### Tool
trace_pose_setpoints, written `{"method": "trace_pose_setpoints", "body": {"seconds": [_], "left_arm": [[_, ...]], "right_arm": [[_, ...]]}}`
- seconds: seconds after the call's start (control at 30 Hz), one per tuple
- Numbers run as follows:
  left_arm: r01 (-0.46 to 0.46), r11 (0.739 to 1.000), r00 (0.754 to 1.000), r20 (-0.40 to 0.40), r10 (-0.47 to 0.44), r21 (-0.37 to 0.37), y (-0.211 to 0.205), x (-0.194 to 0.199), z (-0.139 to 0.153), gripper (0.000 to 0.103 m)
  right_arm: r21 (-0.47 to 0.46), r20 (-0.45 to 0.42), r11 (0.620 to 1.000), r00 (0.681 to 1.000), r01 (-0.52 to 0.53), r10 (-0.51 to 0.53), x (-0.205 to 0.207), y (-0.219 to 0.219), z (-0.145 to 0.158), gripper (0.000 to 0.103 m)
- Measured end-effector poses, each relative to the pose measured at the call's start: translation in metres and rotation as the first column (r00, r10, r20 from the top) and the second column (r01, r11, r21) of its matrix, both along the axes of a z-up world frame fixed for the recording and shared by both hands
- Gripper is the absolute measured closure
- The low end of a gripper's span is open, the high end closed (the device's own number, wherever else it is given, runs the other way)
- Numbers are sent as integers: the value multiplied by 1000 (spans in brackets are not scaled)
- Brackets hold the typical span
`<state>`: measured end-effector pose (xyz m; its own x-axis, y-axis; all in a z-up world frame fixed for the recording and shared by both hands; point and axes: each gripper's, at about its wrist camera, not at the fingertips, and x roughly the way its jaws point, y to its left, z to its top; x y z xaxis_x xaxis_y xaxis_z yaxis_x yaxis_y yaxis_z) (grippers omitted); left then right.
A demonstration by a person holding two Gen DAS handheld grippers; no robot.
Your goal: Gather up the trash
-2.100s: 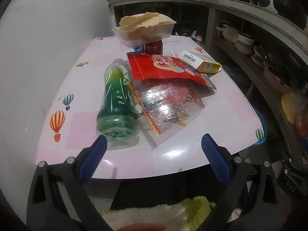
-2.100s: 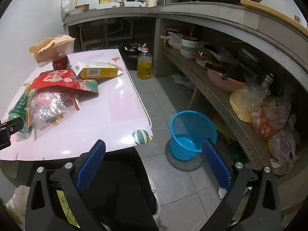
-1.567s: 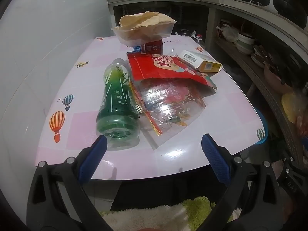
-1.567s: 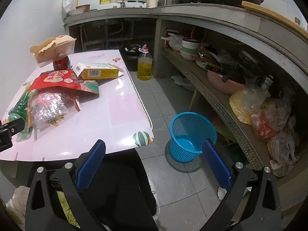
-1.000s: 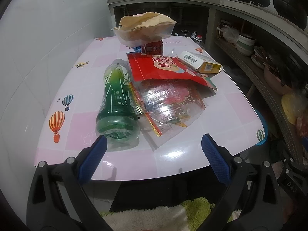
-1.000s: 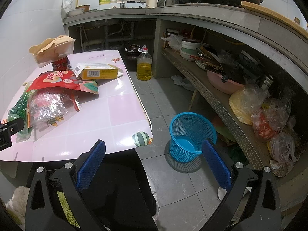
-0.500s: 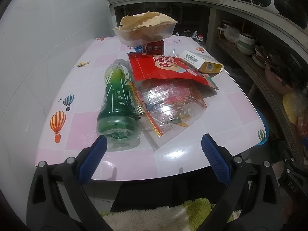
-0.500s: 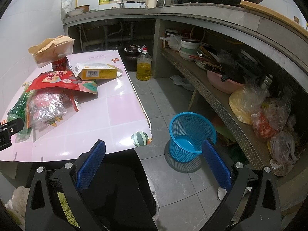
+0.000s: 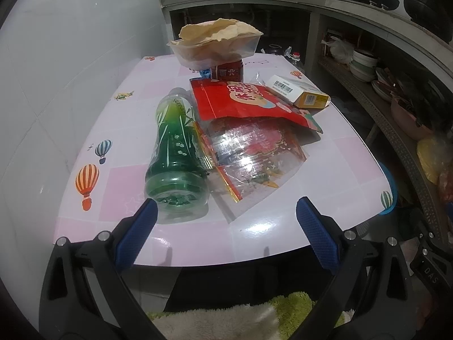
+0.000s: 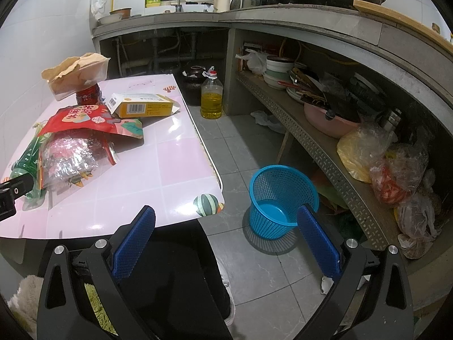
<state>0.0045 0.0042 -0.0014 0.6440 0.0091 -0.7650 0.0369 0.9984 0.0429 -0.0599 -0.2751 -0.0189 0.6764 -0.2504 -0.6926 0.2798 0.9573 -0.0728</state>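
Observation:
A green plastic bottle (image 9: 175,144) lies on its side on the pink table (image 9: 325,158), base toward me. Beside it lie a clear crinkled wrapper (image 9: 254,150), a red snack bag (image 9: 243,102) and a yellow-white carton (image 9: 300,92). A clear tub of brown paper (image 9: 216,44) rests on a red can (image 9: 229,70). My left gripper (image 9: 225,221) hangs open at the table's near edge, its left pad close to the bottle's base. My right gripper (image 10: 226,232) is open and empty, off the table's right corner, above the floor. A blue mesh bin (image 10: 281,198) stands on the floor.
A white tiled wall (image 9: 56,56) borders the table's left side. An oil bottle (image 10: 211,97) stands on the floor past the table. A long low shelf (image 10: 325,147) on the right holds bowls, a pink basin and plastic bags. A person's dark legs are below the grippers.
Almost nothing: both views shift only slightly, and both grippers stay open with the trash lying as before.

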Motion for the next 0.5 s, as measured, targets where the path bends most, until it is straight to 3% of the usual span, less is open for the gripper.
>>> {"method": "trace_pose_setpoints", "body": {"seconds": [0.5], "left_arm": [[-5,1000,1000,1,5,4,1,0,0,9]], "right_arm": [[-2,8,1000,1000,-1,1,2,1,1,5]]}}
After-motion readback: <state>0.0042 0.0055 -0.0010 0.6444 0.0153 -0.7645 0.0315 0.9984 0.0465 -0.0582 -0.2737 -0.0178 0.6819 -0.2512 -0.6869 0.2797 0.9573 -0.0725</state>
